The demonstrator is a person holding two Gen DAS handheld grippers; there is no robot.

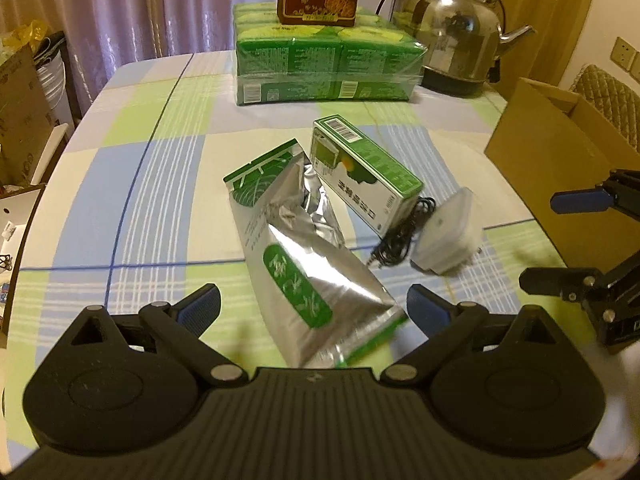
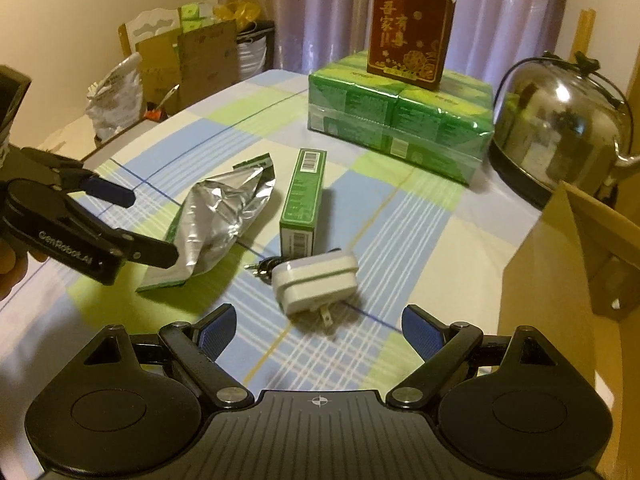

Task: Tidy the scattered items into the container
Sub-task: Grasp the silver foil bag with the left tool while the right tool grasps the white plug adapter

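**Both grippers open over the clutter, nothing picked up yet**

Three loose things lie mid-table on the checked tablecloth: a silver-and-green foil pouch, a green carton and a white charger w/ its black cord bunched beside it. The cardboard box, presumably the container, stands open at the right side of the table, well apart from the pile.

The left gripper is spread wide, empty, w/ the pouch's near end lying between its fingers. The right gripper is also wide and empty, the charger just ahead of its gap.

Risks, as I judge them: the pouch is crumpled, slick foil, so a pinch on a loose fold could slide off or just crush it w/o lifting. Its far end leans on the carton; dragging it may shove the carton into the charger. The cord trails loose by the carton's end, so lifting the charger could snag it or leave it dangling over the box wall. The 2 grippers work close together & could bump.

Pouch's long axis runs from the left gripper away toward the tissue packs, torn top farthest. Carton lies flat, lengthwise roughly the same way, barcode end far. Charger's prongs point toward the right gripper.
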